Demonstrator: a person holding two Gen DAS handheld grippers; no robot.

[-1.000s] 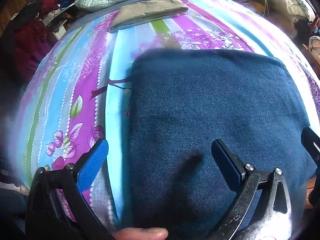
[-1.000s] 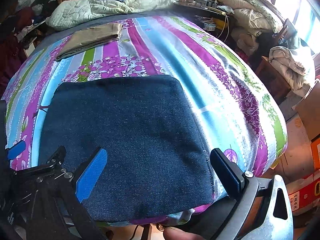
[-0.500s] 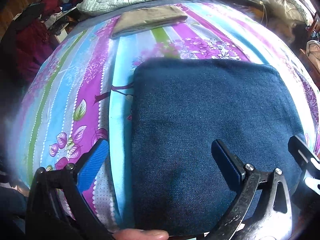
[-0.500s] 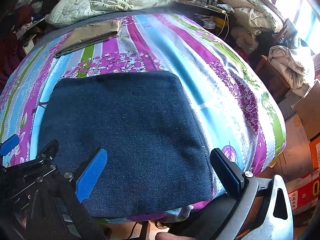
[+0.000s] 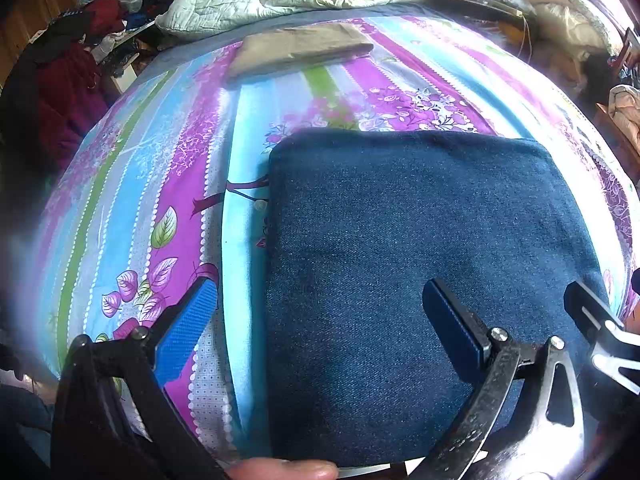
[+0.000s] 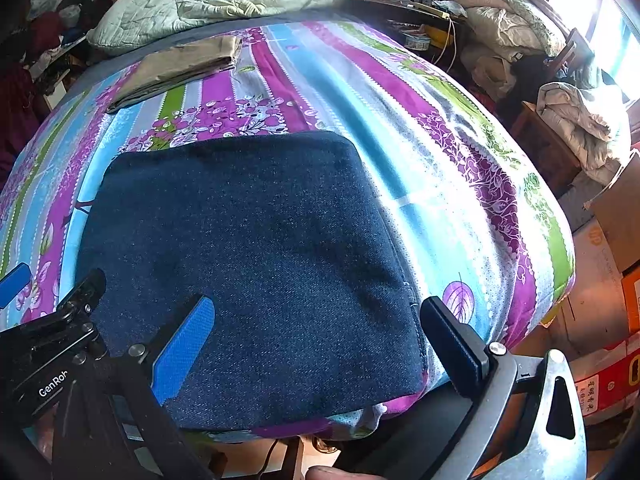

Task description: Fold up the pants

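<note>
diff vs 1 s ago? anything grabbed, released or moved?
Both cameras have drawn back from the bed: the folded denim pants sit lower and farther in both views, with more striped bedsheet showing beyond them. Nothing grabbed or released. The left gripper and right gripper stay open and empty. The pants keep the same folded rectangle, and the folded khaki pants stay put.

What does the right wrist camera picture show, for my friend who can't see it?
Folded dark blue pants lie flat on a bed with a striped flowery sheet, and the open right gripper hovers over their near edge. Folded tan pants lie farther back, near a pale quilt.
</note>
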